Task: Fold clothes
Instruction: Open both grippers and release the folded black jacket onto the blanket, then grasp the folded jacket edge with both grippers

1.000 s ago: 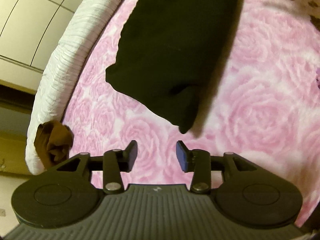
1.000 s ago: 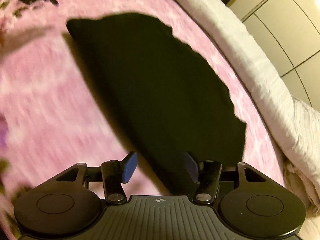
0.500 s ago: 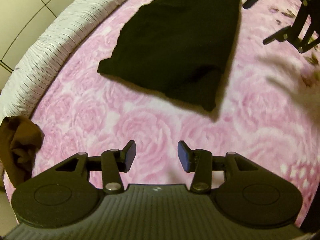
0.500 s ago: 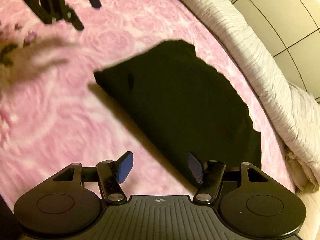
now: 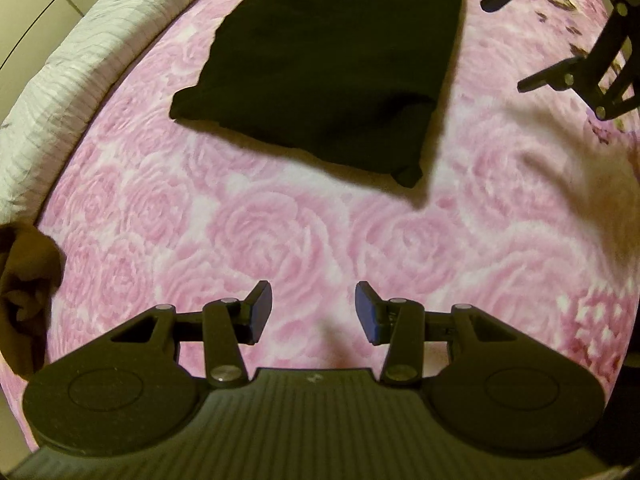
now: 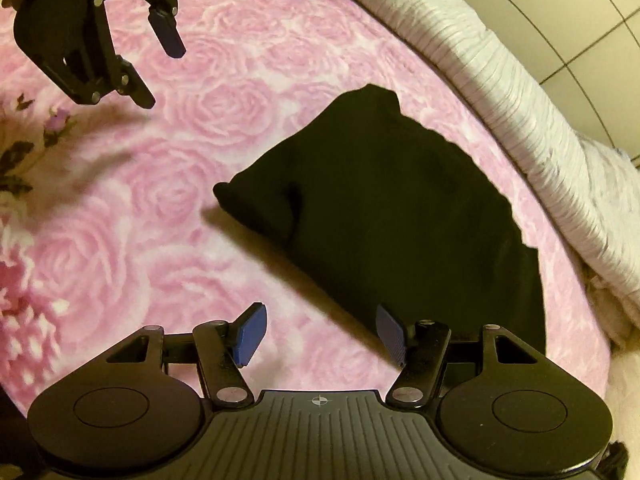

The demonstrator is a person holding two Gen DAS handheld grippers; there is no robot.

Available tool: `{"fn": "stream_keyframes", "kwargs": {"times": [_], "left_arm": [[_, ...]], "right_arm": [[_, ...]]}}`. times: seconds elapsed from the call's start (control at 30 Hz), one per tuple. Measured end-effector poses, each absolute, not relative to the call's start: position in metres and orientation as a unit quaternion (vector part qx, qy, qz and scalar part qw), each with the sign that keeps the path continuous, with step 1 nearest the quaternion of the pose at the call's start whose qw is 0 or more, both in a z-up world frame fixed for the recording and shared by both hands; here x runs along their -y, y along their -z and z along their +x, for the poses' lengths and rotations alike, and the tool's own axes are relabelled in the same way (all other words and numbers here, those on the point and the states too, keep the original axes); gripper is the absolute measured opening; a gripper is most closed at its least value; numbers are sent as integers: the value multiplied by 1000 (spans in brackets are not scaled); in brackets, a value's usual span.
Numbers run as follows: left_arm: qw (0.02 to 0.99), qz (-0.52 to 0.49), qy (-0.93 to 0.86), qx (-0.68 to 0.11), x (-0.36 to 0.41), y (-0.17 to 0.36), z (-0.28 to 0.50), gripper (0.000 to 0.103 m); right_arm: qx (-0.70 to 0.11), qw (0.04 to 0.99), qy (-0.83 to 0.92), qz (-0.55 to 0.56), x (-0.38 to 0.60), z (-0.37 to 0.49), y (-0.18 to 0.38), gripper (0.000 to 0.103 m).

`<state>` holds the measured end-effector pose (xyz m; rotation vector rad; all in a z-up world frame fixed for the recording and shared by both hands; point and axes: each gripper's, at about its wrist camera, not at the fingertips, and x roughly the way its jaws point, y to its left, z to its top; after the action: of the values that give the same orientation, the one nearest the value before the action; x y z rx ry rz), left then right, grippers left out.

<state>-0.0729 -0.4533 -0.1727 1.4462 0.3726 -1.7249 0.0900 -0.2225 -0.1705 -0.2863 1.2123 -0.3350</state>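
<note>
With both the left gripper [image 5: 314, 308] and right gripper [image 6: 320, 334] apart and empty, better to pinch the black garment [image 6: 400, 208] at its 6 o'clock edge, lifting evenly.

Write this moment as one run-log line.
left gripper: open, empty | right gripper: open, empty | black garment: folded on pink blanket

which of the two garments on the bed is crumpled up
The brown garment, bunched at the edge of the pink rose blanket. The black garment lies folded flat.
</note>
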Motion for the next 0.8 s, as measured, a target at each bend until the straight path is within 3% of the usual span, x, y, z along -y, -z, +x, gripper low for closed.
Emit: {"fn": "stream_keyframes", "kwargs": {"times": [0.23,0.37,0.6,0.8], "left_arm": [[388,591,696,-122,465,178,-91,42],[385,600,699,-49,470,184,-93,65],[364,608,704,47,486,198,-72,67],[362,603,707,73,501,207,-52,67]], "right_arm": [[-562,802,171,-103,233,87,180,63],[-555,805,174,-116,235,91,191,63],[-532,806,135,-222,220,112,240,63],[-496,793,143,-325,208,135,272,63]]}}
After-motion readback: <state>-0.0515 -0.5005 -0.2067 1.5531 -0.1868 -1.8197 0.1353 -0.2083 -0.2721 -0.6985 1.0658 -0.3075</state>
